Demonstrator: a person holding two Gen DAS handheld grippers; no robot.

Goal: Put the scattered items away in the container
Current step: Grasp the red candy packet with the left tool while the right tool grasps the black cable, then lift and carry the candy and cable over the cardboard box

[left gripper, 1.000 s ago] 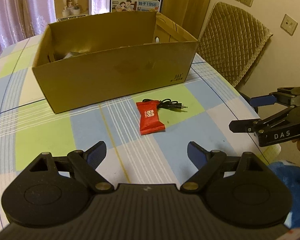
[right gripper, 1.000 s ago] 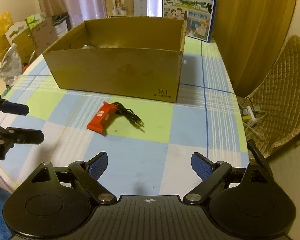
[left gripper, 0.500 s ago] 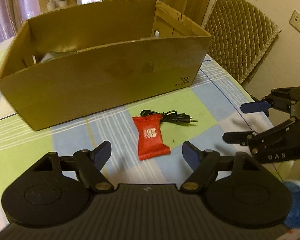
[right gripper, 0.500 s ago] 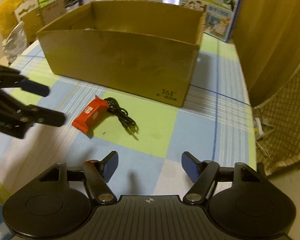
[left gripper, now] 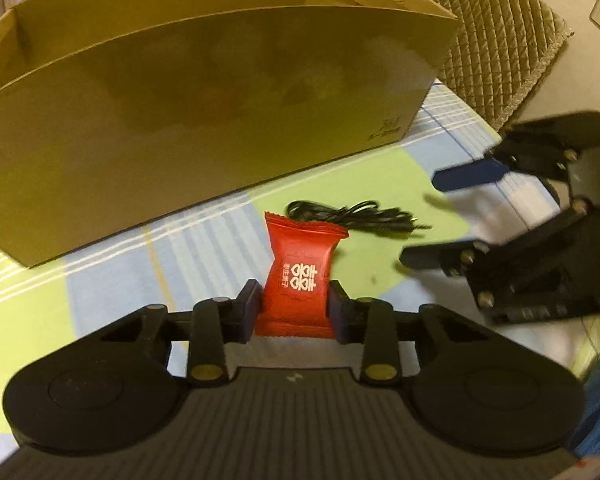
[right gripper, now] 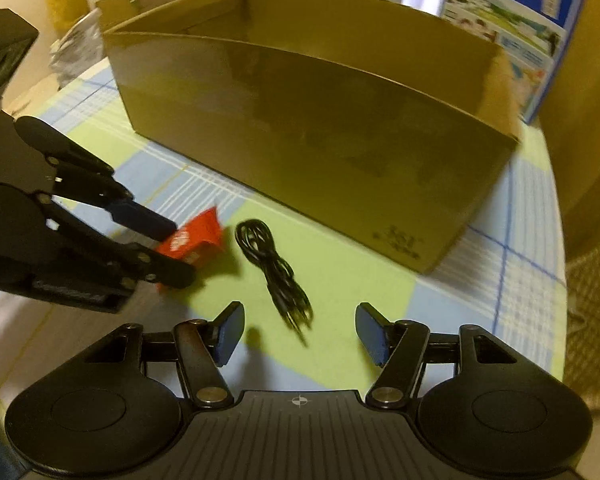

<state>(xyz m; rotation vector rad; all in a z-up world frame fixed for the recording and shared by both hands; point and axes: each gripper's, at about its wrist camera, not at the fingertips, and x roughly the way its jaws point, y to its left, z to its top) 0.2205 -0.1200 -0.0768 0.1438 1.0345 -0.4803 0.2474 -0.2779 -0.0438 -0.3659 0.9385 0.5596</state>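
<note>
1. Left gripper (left gripper: 293, 312), nearest: jaws closing, pads already pressed on both sides of the red candy packet (left gripper: 300, 276), which lies on the checked surface (left gripper: 112, 292) just in front of the box.
2. Right gripper (right gripper: 300, 334): jaws about half-wide and closing; the near end of the black cable (right gripper: 274, 270) sits between them, pads not yet on it.
3. Cable bundle lies just right of the packet, their far ends nearly touching.
4. Cardboard box (left gripper: 204, 112), the container, stands just beyond both items, open at top.
5. Step, I'd judge: double pick-up. Packet gripped, cable approach underway.
6. Next calls for: right jaws lower and pinch the bundle's middle; left lift the packet clear of the box's near wall, then drop it inside.
</note>
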